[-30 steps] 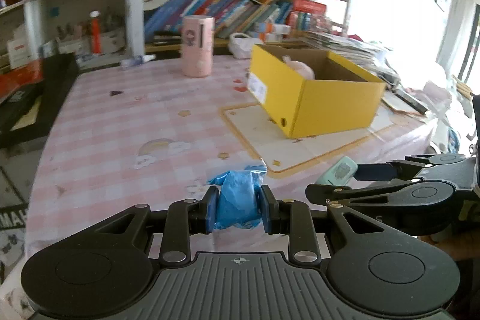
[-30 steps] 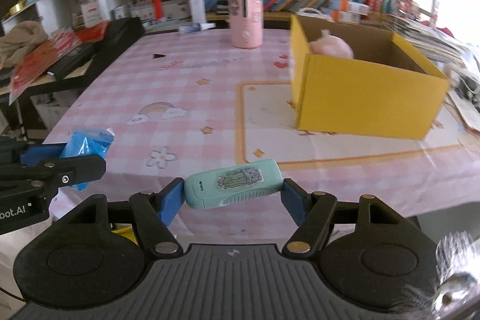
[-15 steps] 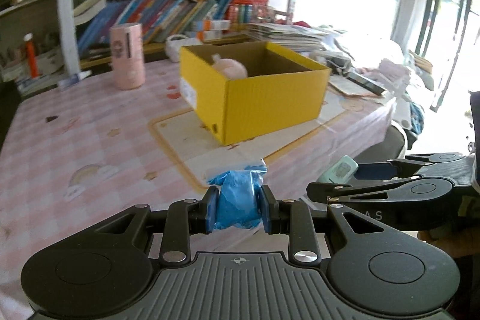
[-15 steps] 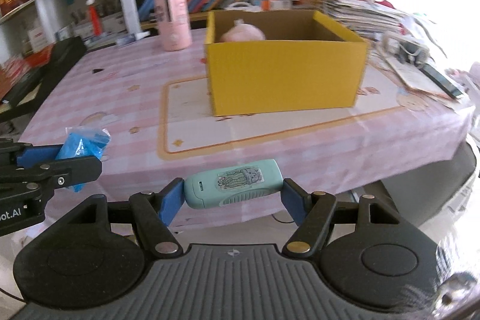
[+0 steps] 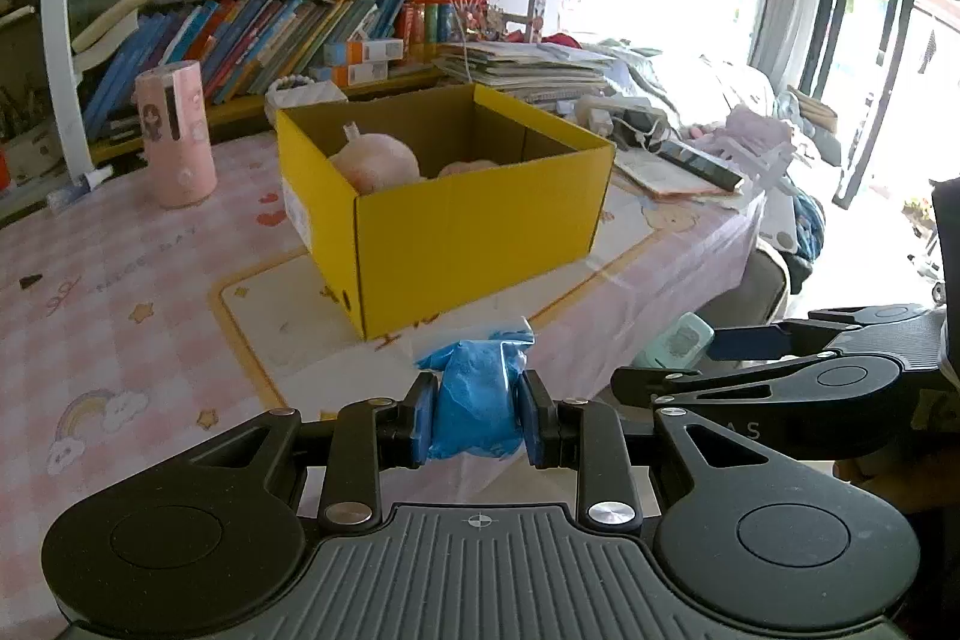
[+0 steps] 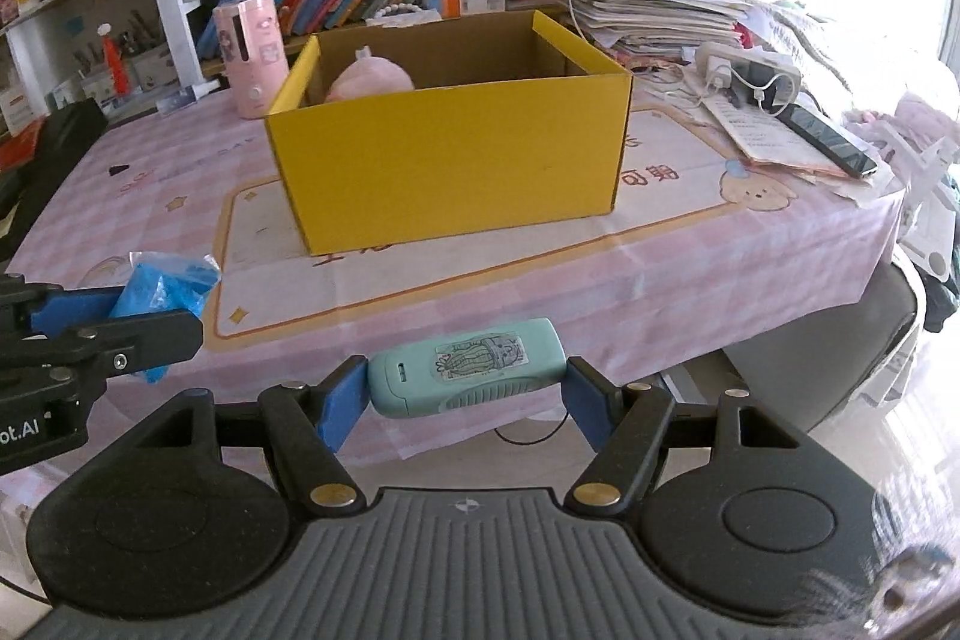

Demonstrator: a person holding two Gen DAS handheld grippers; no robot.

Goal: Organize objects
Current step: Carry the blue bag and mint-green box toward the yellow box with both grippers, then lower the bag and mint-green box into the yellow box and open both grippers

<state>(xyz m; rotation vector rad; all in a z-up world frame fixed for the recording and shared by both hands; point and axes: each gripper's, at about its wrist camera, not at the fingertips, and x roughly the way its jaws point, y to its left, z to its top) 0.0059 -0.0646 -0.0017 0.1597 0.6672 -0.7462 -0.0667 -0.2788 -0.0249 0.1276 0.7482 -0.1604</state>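
My left gripper (image 5: pixel 477 415) is shut on a crumpled blue plastic packet (image 5: pixel 474 400), held in the air before the table's front edge. My right gripper (image 6: pixel 467 383) is shut on a mint-green oblong device with a sticker (image 6: pixel 468 367), gripped end to end. Each gripper shows at the side of the other's view: the right one (image 5: pixel 708 340) with the green device (image 5: pixel 675 343), the left one with the blue packet (image 6: pixel 165 283). Ahead on the pink checked table stands an open yellow cardboard box (image 5: pixel 456 220) (image 6: pixel 450 160) with a pink round toy (image 5: pixel 375 163) (image 6: pixel 369 78) inside.
A pink cylinder (image 5: pixel 175 141) (image 6: pixel 249 48) stands left of the box. Bookshelves (image 5: pixel 288 21) line the back. Paper stacks, a power strip (image 6: pixel 747 69) and a dark phone (image 6: pixel 828 138) crowd the table's right end. A black case (image 6: pixel 54 141) lies at the far left.
Both grippers swung to the right along the table's front, keeping their loads. The yellow box has come from the right side to the centre of both views and looks nearer.
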